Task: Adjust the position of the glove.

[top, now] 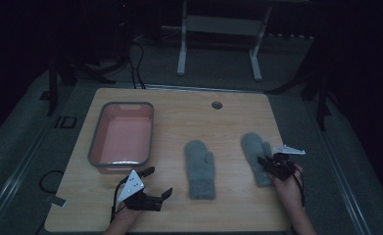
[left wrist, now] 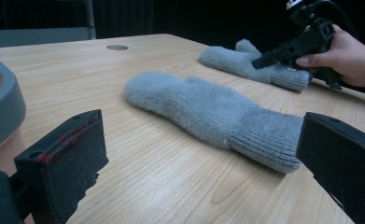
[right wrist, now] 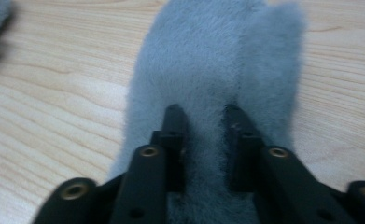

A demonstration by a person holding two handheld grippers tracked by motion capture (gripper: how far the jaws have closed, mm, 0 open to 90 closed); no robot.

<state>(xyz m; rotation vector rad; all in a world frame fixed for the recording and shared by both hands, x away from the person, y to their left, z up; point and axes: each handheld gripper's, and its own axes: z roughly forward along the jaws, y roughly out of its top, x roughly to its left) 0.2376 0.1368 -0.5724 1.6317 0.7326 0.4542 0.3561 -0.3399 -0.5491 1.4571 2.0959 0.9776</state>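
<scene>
Dim light hangs over a pale wooden tabletop (top: 179, 205) with dark floor and a white frame beyond it. At the far left sits a grey-rimmed pink tub (top: 97, 137), nothing in it that I can see. Just in front of it the left tongs (top: 157, 183) rest near the tabletop's front edge, spread wide and holding nothing, aimed toward the middle grey mitten (top: 200, 169) — that one lies flat, cuff toward the person, thumb to the right. Further right lies the second grey mitten (right wrist: 213, 70), also flat, and the right tongs (top: 263, 161) are down on its cuff end; in the right gripper view the two tips press into the fleece with a ridge of fabric bunched between them, so they are pinching the mitten. To do this grasp well, I would judge it best to bite deep enough to catch both layers of the knit — not just surface fluff — and lift slowly so the mitten hangs clear before travelling toward the tub.
</scene>
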